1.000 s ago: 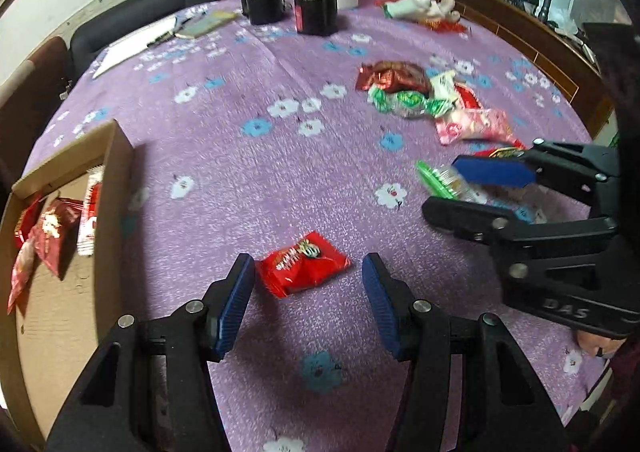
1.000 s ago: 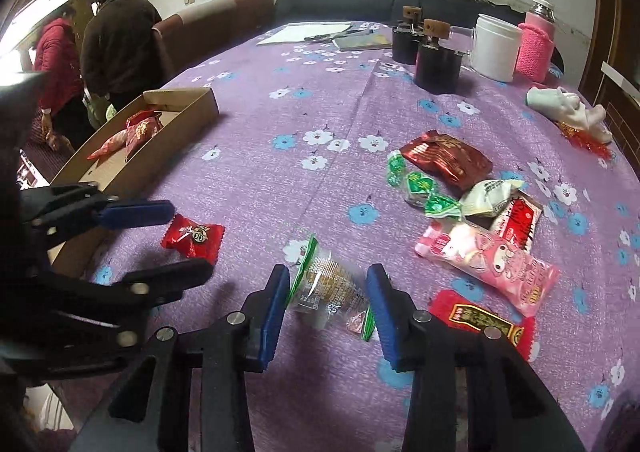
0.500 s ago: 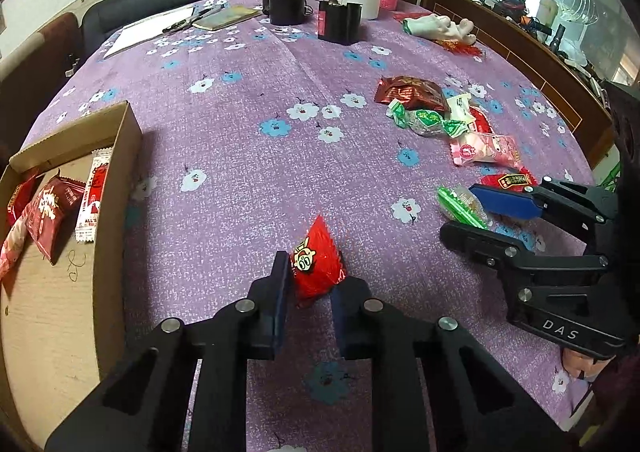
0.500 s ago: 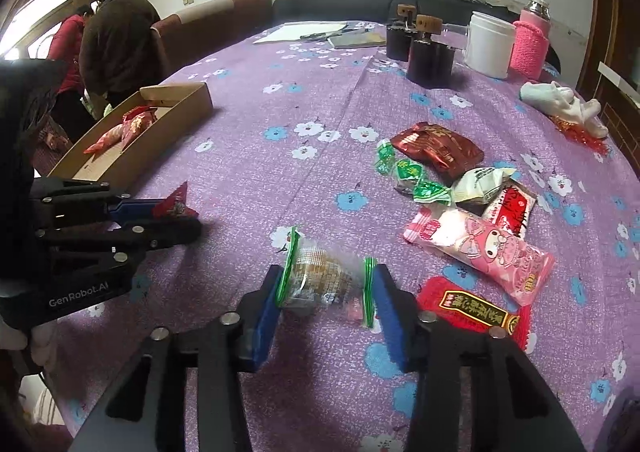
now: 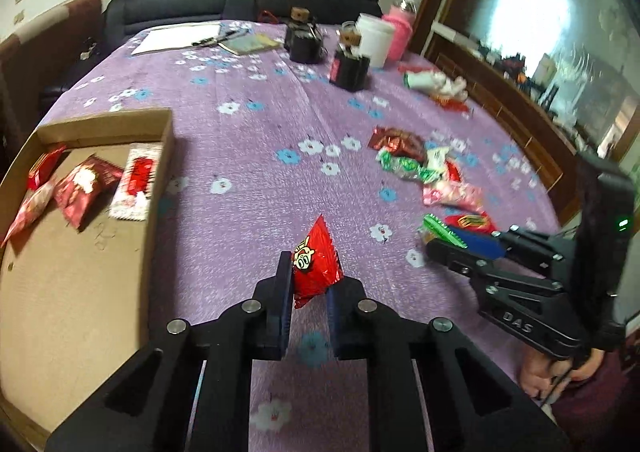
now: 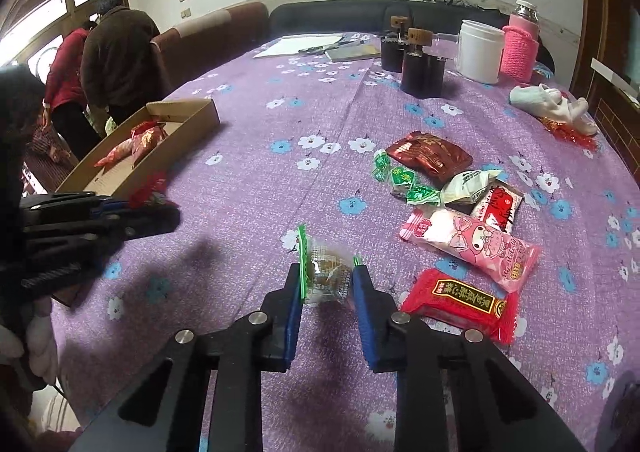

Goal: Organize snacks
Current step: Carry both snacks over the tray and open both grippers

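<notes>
Tablecloth (image 6: 248,156): matt woven cloth, purple, printed flowers. Box (image 5: 76,292): plain brown cardboard, matt. Red packet (image 5: 314,264): glossy crinkled foil. Clear wrapper (image 6: 326,272): shiny plastic film. Bottle sleeve (image 6: 518,52): pink knitted cloth. White jar (image 6: 480,52): smooth plastic.

A small red snack packet (image 5: 316,264) stands on end, pinched at its base. A clear, green-edged packet (image 6: 326,276) with a brown snack is squeezed upright on the surface. More wrapped snacks (image 6: 452,204) lie clustered right; three (image 5: 92,188) lie in the far-left cardboard box (image 5: 60,292).

A home: sofa (image 6: 360,18) behind a floral-clothed table (image 6: 280,156).
</notes>
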`<state>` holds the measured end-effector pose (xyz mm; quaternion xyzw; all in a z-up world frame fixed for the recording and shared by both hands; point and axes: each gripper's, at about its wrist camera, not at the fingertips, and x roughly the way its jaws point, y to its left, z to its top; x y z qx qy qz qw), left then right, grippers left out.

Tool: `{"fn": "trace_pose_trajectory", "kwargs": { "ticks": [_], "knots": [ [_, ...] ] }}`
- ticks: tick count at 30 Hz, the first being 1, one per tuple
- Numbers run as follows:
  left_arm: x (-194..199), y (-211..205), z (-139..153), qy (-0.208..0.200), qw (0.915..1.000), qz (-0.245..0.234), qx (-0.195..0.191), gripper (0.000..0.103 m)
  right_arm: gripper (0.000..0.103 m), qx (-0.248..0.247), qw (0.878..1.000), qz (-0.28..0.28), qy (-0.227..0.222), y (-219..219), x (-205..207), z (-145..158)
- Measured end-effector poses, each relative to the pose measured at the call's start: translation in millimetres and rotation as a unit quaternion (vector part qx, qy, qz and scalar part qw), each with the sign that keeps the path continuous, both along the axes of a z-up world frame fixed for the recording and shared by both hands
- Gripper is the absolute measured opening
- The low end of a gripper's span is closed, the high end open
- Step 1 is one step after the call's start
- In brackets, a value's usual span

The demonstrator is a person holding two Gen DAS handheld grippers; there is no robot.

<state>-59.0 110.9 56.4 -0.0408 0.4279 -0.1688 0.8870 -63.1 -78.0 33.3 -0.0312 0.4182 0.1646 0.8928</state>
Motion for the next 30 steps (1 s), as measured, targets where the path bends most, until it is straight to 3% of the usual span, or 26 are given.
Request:
{"fn": "trace_pose_trajectory", "kwargs": {
  "ticks": [4, 13, 21, 30],
  "knots": [
    [-6.4, 24.3, 7.2, -0.003, 0.9993, 0.027, -0.025, 0.012, 0.024, 0.002, 1.0, 0.001, -0.007, 5.6, -5.4, 8.2],
    [-10.6, 98.9, 11.7, -0.01, 0.9933, 0.112, -0.027, 0.012, 0.024, 0.004, 0.999, 0.035, -0.035, 43.3, -10.1, 43.0],
    [9.3, 156.3, 4.4, 0.011, 0.9857, 0.165, -0.034, 0.012, 0.024, 0.023, 0.993, 0.108, -0.045, 124.7, 4.7, 67.6],
    [33.0, 182.7, -16.4, 0.048, 0.9791, 0.195, -0.031, 0.012, 0.024, 0.016, 0.987, 0.161, -0.02, 213.0, 31.2, 51.5]
  ]
}}
